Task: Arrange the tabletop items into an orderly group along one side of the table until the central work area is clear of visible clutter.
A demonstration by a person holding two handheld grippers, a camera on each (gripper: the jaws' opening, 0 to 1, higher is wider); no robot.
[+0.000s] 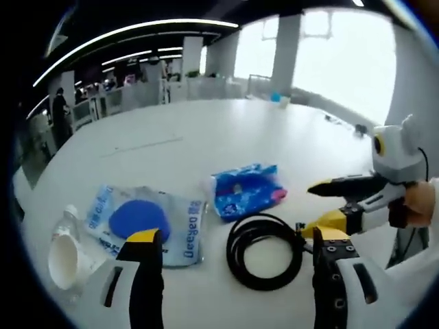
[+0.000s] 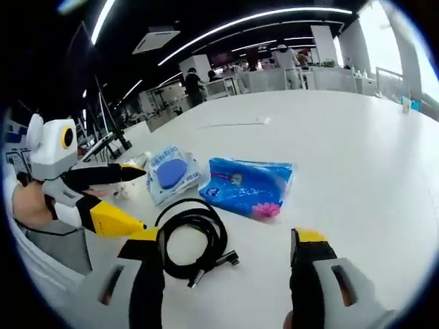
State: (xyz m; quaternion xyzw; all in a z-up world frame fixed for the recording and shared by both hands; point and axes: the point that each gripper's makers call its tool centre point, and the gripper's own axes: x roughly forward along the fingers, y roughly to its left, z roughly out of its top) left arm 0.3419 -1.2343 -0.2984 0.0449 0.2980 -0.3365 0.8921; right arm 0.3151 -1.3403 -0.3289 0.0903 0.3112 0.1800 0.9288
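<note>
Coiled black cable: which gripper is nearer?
Right, marginally. The right gripper has its yellow tips at the coiled black cable's rim; the left gripper hovers just beside the coil, both open.

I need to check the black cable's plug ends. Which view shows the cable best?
The right gripper view: the cable lies coiled with both plug ends visible on the table. In the left gripper view the coil is whole, but its ends are hard to make out.

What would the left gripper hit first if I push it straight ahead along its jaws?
Probably the coiled black cable, lying on the table just ahead between the open jaws of the left gripper, towards the right one. The blue packet lies beyond it. Depth is uncertain.
</note>
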